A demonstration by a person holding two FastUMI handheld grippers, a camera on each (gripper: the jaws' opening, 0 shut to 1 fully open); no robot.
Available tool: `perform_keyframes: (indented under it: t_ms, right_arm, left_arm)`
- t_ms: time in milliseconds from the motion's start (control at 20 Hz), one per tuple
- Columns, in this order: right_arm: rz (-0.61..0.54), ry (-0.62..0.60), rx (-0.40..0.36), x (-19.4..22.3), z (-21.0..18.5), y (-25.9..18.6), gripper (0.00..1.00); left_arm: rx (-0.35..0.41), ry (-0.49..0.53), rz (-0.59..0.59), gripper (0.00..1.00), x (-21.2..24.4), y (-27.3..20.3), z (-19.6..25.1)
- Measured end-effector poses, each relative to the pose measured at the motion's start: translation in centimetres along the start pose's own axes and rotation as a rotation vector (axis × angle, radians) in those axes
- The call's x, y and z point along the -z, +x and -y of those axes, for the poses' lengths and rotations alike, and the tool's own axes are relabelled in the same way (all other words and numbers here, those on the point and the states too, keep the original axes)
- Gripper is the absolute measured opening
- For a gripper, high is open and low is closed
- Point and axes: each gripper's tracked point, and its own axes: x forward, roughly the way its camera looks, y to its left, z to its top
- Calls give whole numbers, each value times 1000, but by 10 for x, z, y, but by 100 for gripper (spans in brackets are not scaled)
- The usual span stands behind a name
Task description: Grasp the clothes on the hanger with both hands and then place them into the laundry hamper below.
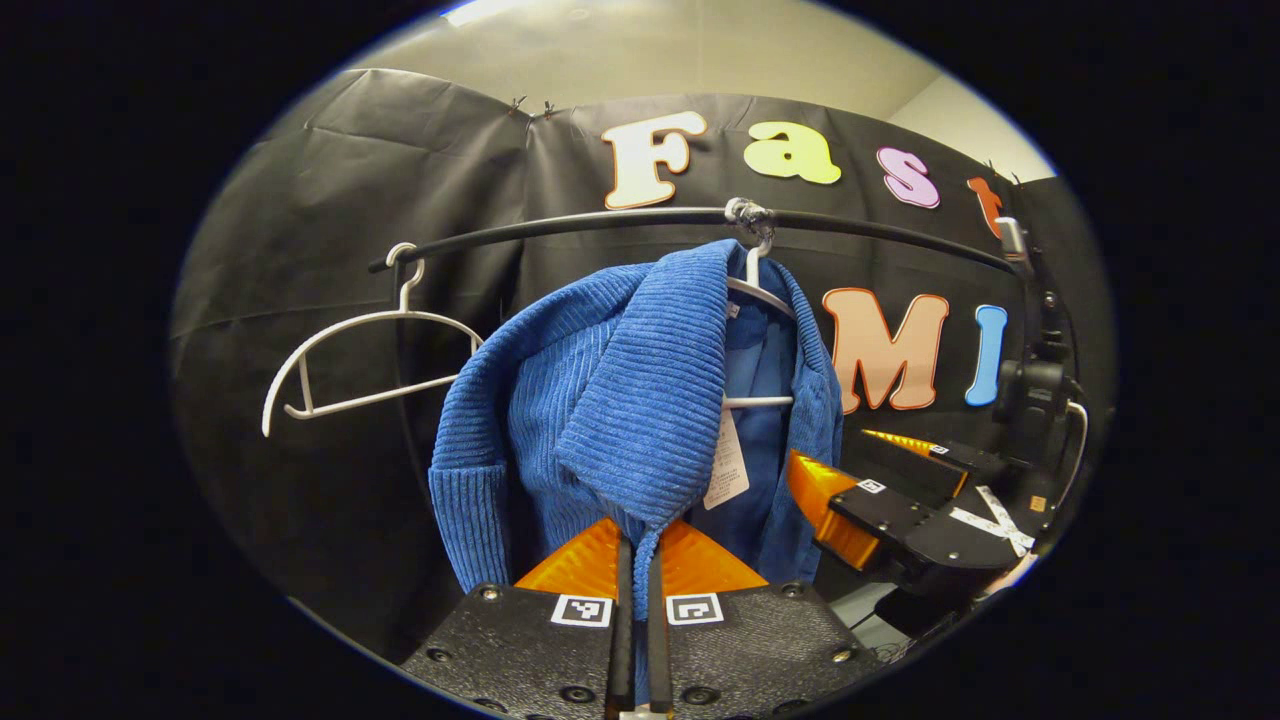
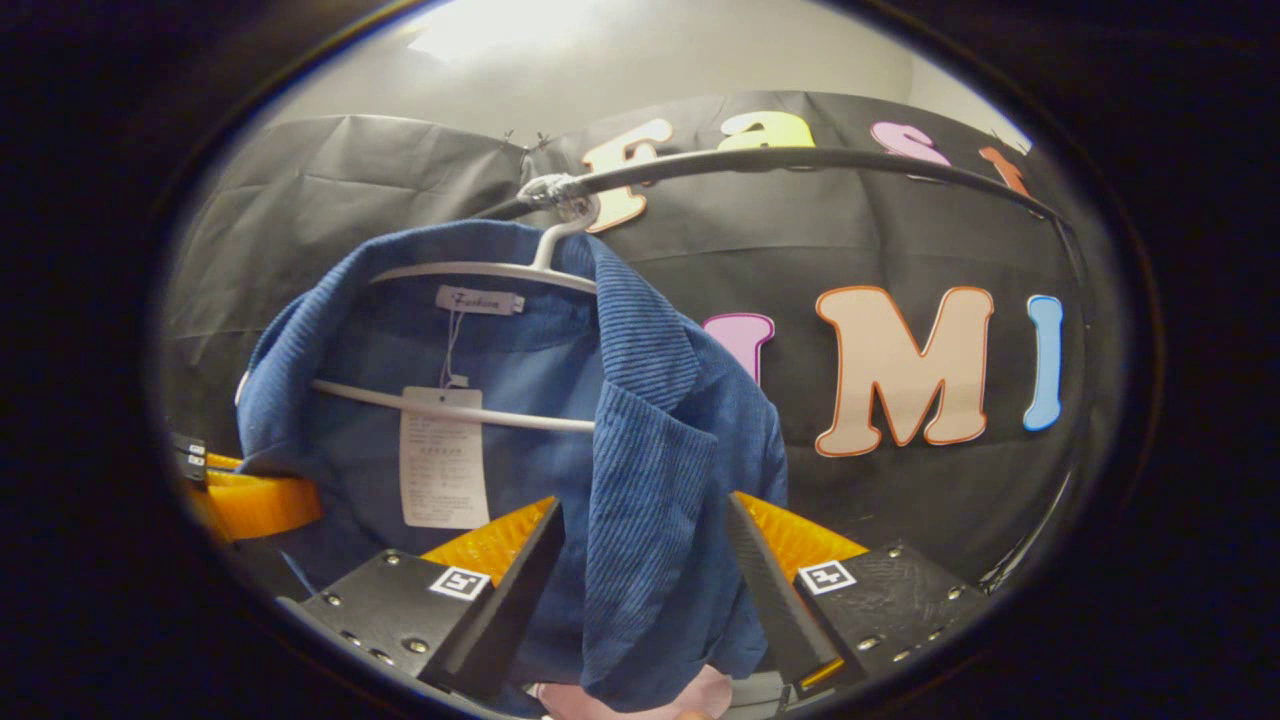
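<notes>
A blue corduroy jacket [image 1: 610, 400] hangs on a white hanger [image 1: 762, 296] from a black rail [image 1: 600, 222]. My left gripper [image 1: 640, 590] is shut on a fold of the jacket's front, with a strip of blue cloth pinched between its fingers. To the right of the jacket, my right gripper [image 1: 860, 465] stands close by. In the right gripper view, the right gripper [image 2: 645, 600] is open wide, and the jacket's [image 2: 660, 470] front edge hangs between its fingers without being pressed. One of the left gripper's fingers [image 2: 255, 505] shows at the jacket's far side.
An empty white hanger [image 1: 370, 350] hangs on the rail left of the jacket. A paper tag [image 2: 443, 460] dangles inside the collar. A camera mount [image 1: 1035, 390] stands at the rail's right end. Black cloth walls close the booth behind.
</notes>
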Motion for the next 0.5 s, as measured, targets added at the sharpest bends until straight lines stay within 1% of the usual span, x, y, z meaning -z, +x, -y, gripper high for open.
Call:
perform_keyframes:
  t_ms: [50, 100, 150, 200, 250, 300, 500]
  right_arm:
    - [-17, -3, 17, 5, 4, 7, 99]
    - [-36, -5, 24, 11, 6, 13, 96]
    - [-59, -7, 29, 18, 7, 17, 94]
    - [-78, -10, 35, 23, 10, 19, 94]
    - [-89, -13, 39, 25, 13, 21, 94]
    - [-96, -14, 44, 26, 15, 21, 93]
    - [-114, -26, 55, 28, 20, 20, 47]
  left_arm:
    - [-1, -2, -2, 7, 1, 1, 0]
    - [-2, -5, -4, 6, 1, 1, -1]
    - [-4, -5, -7, 7, 2, 2, -1]
    - [-8, -2, -9, 8, 3, 3, -1]
    - [-12, 4, -13, 6, 5, 4, -2]
    - [-15, 9, -15, 8, 6, 4, -2]
    - [-13, 15, -31, 9, 14, 9, 0]
